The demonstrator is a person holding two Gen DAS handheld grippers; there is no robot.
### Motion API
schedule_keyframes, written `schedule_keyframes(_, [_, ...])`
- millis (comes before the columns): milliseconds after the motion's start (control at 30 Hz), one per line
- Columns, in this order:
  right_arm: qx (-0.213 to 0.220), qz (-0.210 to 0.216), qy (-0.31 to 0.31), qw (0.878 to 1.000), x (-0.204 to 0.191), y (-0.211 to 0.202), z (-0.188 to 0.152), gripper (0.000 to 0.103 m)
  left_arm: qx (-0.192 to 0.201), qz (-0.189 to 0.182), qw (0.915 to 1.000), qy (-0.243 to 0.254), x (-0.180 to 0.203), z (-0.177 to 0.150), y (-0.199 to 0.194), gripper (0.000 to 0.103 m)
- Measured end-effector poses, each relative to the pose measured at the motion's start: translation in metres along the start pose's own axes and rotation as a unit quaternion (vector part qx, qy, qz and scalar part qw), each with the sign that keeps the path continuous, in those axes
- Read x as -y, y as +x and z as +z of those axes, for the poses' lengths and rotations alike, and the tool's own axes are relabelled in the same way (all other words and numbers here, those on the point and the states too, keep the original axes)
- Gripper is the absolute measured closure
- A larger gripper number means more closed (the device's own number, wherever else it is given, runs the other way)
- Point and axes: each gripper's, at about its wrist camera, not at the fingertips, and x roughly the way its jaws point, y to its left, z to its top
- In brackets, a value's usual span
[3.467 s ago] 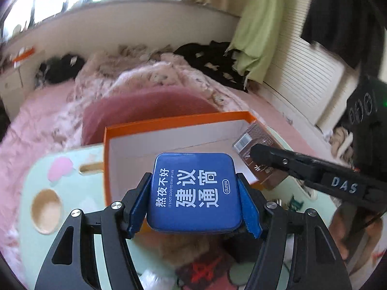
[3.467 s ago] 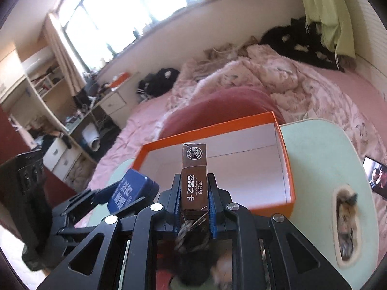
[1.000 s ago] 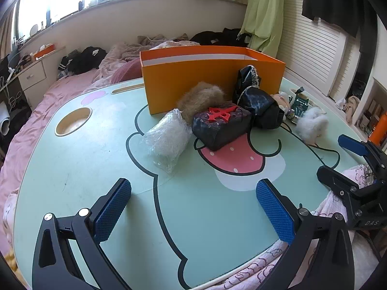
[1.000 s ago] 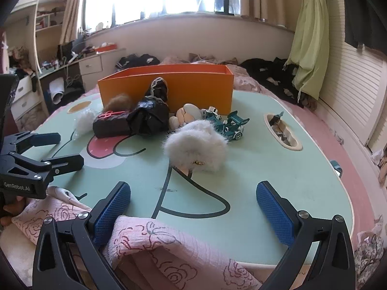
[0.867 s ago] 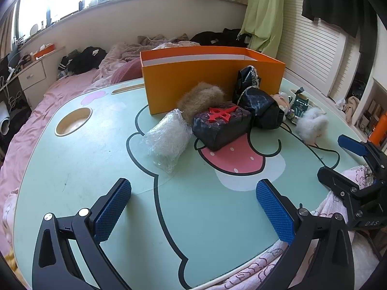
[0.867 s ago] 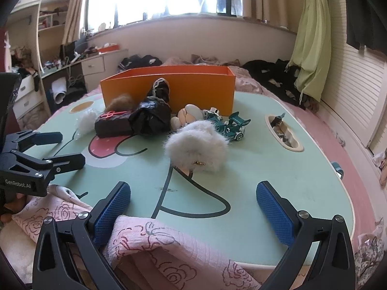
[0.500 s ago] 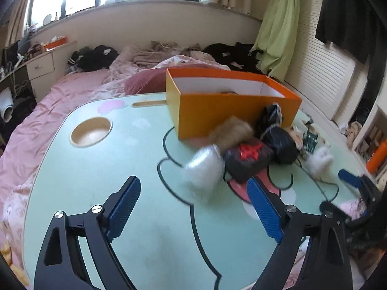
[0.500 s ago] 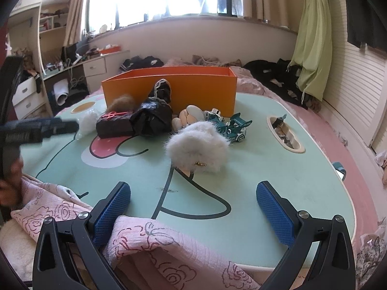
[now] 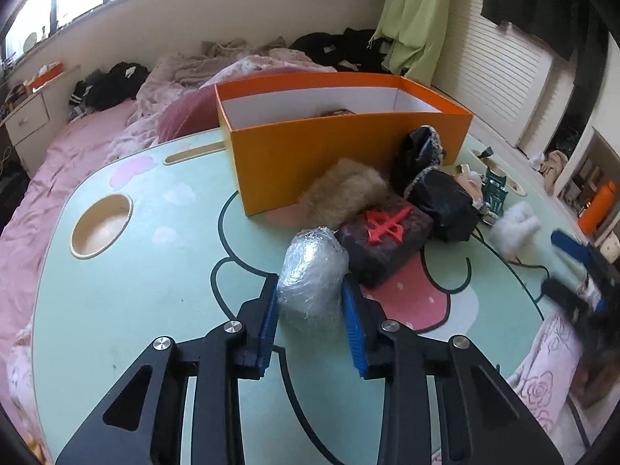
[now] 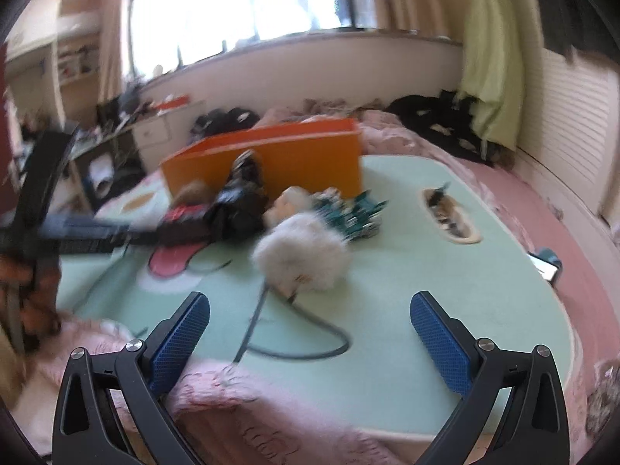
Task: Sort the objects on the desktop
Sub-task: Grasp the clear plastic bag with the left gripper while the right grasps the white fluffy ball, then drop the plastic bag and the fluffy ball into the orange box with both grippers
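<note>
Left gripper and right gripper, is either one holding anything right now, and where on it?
The left gripper grips the clear plastic-wrapped bundle, its pads pressed on the near end's two sides. The right gripper is open and holds nothing.

Right wrist view motion-blurred; orange box hides its contents.
</note>
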Motion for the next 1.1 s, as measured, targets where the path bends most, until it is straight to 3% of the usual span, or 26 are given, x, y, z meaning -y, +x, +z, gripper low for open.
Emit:
schedule_keyframes(167, [-0.036,0.014,0.023,0.999,0.002,0.018,0.017,0.001,0.017,-0.001,0.9998,0.004,0.005,-0.007,-0.011,0.071])
schedule_keyframes(233, [-0.047,0.010,0.016,0.999,-0.003,0.027,0.022,0.006,0.023,-0.006,0.9997,0.009,0.006,-0.005,-0.016,0.071])
schedule_keyframes(300, [-0.061,0.006,0.004,0.998,-0.006,0.036,0.023,0.018,0.030,-0.007,0.9994,0.012,0.007,-0.003,-0.022,0.071])
schedule_keyframes(333, [-0.067,0.006,0.000,0.998,-0.008,0.039,0.023,0.033,0.033,-0.007,0.9993,0.013,0.008,-0.002,-0.023,0.071])
schedule_keyframes(367, [-0.066,0.000,-0.007,0.998,-0.009,0.039,0.024,0.055,0.035,-0.007,0.9993,0.013,0.007,-0.001,-0.024,0.071])
schedule_keyframes(400, [-0.068,0.000,-0.010,0.998,-0.010,0.038,0.023,0.059,0.037,-0.006,0.9992,0.012,0.007,0.000,-0.025,0.071])
schedule_keyframes(600, [-0.044,0.046,-0.005,0.998,-0.010,0.010,0.021,0.059,0.049,-0.013,0.9987,0.007,0.003,0.008,-0.035,0.071])
schedule_keyframes(767, [-0.013,0.035,-0.037,0.999,-0.021,0.006,0.072,0.059,0.063,-0.024,0.9977,0.009,0.004,0.049,-0.041,0.071])
schedule_keyframes(900, [-0.006,0.035,-0.041,0.999,-0.025,0.038,0.127,0.059,0.066,-0.010,0.9978,-0.009,-0.002,0.096,-0.028,0.071])
schedule_keyframes(1000, [-0.030,0.026,-0.028,0.999,-0.024,0.079,0.151,0.058,0.065,-0.007,0.9976,-0.024,-0.004,0.124,-0.009,0.070])
schedule_keyframes(1067, [-0.053,0.034,-0.018,0.998,-0.021,0.104,0.159,0.053,0.059,-0.002,0.9971,-0.048,-0.008,0.136,0.008,0.057])
schedule_keyframes(1100, [-0.068,0.043,-0.008,0.997,-0.019,0.116,0.161,0.049,0.055,0.011,0.9967,-0.058,-0.011,0.142,0.018,0.045])
